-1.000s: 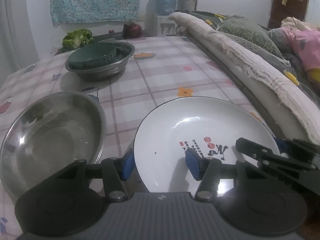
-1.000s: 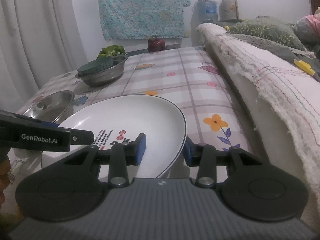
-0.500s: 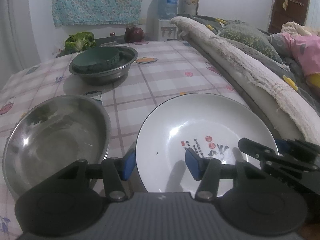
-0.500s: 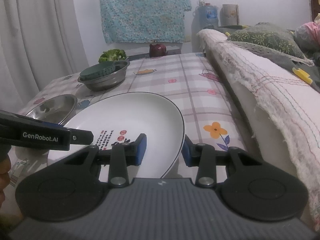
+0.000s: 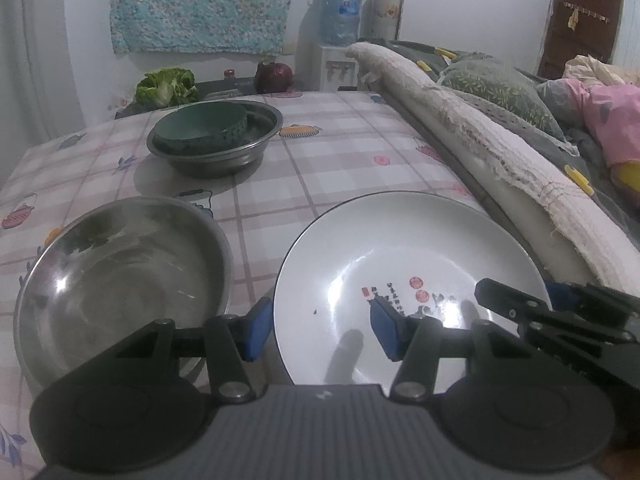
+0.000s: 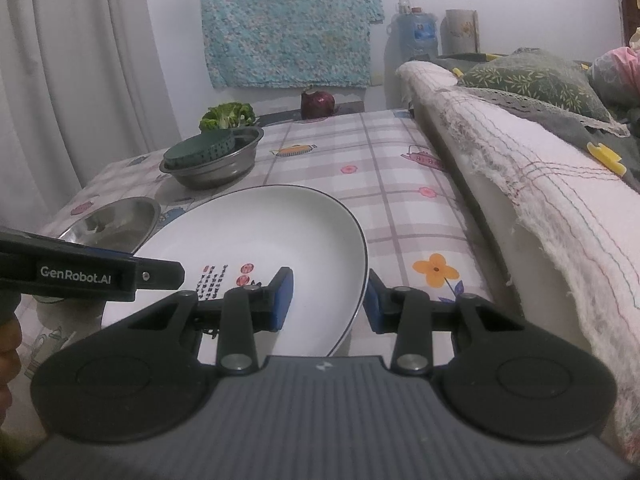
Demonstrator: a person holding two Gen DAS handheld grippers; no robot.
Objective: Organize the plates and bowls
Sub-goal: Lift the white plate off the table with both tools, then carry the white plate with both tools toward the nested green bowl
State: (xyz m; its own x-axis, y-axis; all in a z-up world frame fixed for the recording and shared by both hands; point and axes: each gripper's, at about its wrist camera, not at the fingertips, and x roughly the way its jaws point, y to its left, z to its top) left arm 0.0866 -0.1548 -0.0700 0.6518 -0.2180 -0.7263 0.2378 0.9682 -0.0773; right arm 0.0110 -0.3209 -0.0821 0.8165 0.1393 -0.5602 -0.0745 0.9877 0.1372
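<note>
the white plate (image 5: 404,264) sits low over the table (image 5: 320,168), its edges between the fingers of both the left gripper (image 5: 320,326) and right gripper (image 6: 326,300), seemingly gripped, with the empty steel bowl (image 5: 120,276) unsorted beside it and a green bowl (image 5: 200,130) already nested in the far steel bowl (image 5: 224,160).

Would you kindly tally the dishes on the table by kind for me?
White plates: 1
Steel bowls: 2
Green bowls: 1, sitting inside the far steel bowl
Total: 4 dishes
</note>
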